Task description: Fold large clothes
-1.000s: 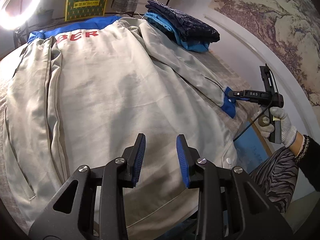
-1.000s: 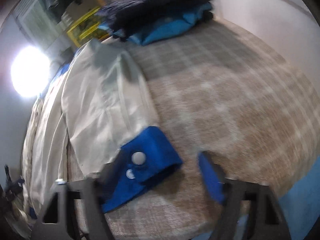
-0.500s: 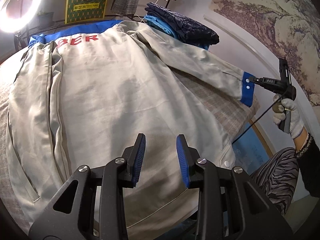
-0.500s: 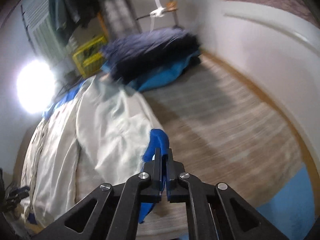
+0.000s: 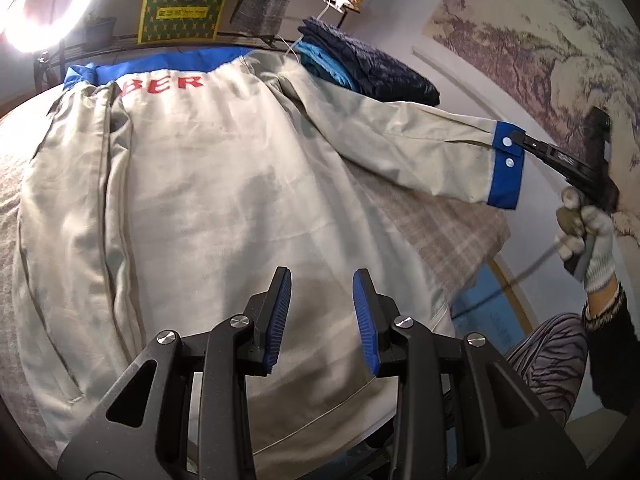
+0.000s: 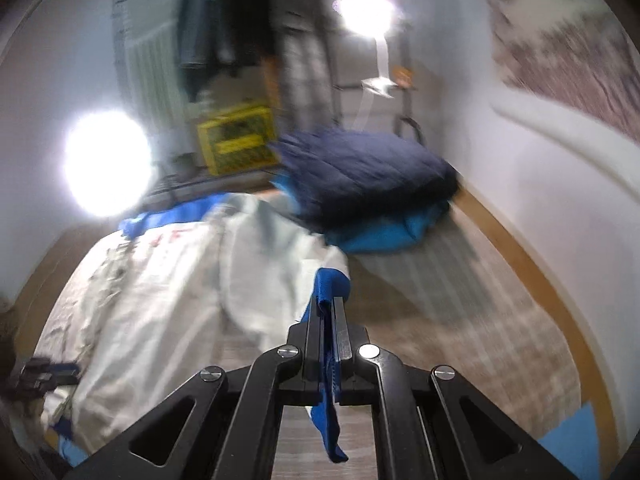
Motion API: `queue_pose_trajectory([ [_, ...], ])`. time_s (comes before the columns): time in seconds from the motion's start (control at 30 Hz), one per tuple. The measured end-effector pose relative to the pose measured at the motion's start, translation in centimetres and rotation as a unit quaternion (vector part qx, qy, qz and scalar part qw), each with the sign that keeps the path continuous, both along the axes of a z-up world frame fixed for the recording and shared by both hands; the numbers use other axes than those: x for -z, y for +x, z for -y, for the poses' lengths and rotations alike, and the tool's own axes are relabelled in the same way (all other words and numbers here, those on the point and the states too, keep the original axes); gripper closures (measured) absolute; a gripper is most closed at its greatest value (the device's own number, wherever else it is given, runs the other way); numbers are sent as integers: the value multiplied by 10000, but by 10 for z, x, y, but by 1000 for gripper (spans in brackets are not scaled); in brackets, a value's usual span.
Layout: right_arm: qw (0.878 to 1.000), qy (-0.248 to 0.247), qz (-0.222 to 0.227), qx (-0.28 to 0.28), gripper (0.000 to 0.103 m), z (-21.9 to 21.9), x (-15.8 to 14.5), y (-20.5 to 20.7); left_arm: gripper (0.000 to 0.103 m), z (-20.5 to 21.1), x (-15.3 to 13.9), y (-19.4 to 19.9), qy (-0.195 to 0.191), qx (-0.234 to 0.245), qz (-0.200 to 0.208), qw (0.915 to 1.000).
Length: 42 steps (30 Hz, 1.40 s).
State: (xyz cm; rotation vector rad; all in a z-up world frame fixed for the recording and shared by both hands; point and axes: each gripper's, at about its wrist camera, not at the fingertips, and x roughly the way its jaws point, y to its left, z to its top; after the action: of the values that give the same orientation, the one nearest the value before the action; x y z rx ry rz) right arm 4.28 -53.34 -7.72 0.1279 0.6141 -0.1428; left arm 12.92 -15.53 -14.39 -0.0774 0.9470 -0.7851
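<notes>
A large beige jacket (image 5: pixel 224 200) with a blue collar and red letters lies back-up on a plaid bed cover (image 5: pixel 452 232). Its left sleeve lies folded along the body. My left gripper (image 5: pixel 322 280) is open and empty, hovering over the jacket's lower hem. My right gripper (image 6: pixel 330 304) is shut on the blue cuff (image 6: pixel 330 286) of the right sleeve. In the left wrist view the gripper (image 5: pixel 520 138) holds the cuff (image 5: pixel 505 168) up in the air, with the sleeve (image 5: pixel 400 140) stretched out to the right above the bed.
A folded dark navy and light blue pile (image 5: pixel 368 68) sits at the bed's far right corner, also in the right wrist view (image 6: pixel 368 176). A ring light (image 5: pixel 44 4) and a yellow crate (image 5: pixel 180 8) stand behind the bed. A wall runs along the right side.
My right gripper closed on the blue cuff, which lay on the bed, and lifted it up and out to the right, straightening the sleeve. My left gripper stayed in place.
</notes>
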Motion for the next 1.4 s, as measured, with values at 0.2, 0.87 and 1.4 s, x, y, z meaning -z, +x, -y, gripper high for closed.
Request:
queue_pose_trajectory([
  [0.2, 9925, -580, 160, -1069, 103, -92, -21, -11, 72, -19, -12, 6, -103, -222, 119, 9996],
  [0.87, 8200, -2924, -1510, -4683, 103, -328, 161, -42, 72, -71, -16, 40, -278, -1024, -275, 9940],
  [1.4, 9081, 221, -937, -4076, 50, -192, 67, 32, 72, 19, -97, 134, 693, -573, 608, 9941],
])
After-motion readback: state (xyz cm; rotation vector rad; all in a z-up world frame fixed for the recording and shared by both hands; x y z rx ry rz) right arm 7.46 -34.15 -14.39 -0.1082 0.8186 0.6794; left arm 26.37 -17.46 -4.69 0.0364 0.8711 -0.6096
